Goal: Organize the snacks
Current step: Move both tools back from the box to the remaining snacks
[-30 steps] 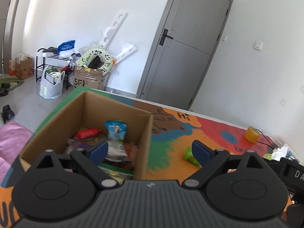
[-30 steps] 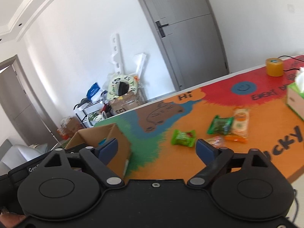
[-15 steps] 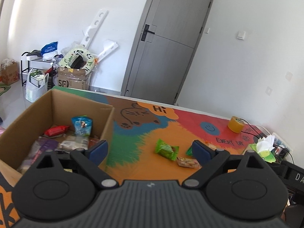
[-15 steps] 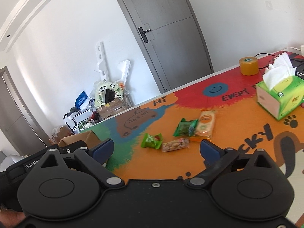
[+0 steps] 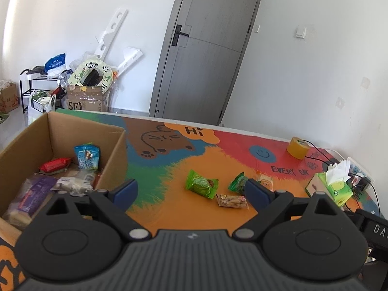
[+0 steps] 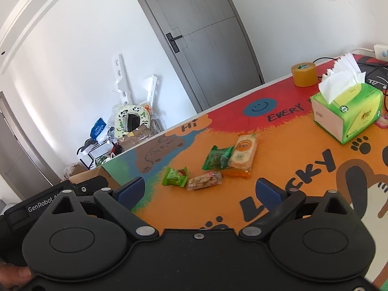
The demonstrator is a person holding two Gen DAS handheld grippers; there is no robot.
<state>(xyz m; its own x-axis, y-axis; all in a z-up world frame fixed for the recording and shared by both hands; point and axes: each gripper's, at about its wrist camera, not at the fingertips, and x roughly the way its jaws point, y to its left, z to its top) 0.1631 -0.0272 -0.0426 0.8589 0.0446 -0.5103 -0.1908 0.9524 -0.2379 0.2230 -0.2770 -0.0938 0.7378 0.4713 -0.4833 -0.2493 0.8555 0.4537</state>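
Remaining on table point(image 6: 184, 208), four snack packets: green one point(image 6: 175, 176) at 12 o'clock of right gripper point(image 6: 201, 191). Judged light, crinkly, slippery; best pinched mid-body. Both grippers, left gripper point(image 5: 191, 189) included, held wide, empty. Box point(image 5: 114, 150) at 10 o'clock.

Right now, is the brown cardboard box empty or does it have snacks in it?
Partly filled. The open brown cardboard box holds several packets, including a blue packet and a red packet.

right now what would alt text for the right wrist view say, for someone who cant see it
The open, empty right gripper hovers over a colourful table mat, facing four loose snack packets lying close together. A green tissue box and a roll of yellow tape sit further right, and a grey door stands behind.
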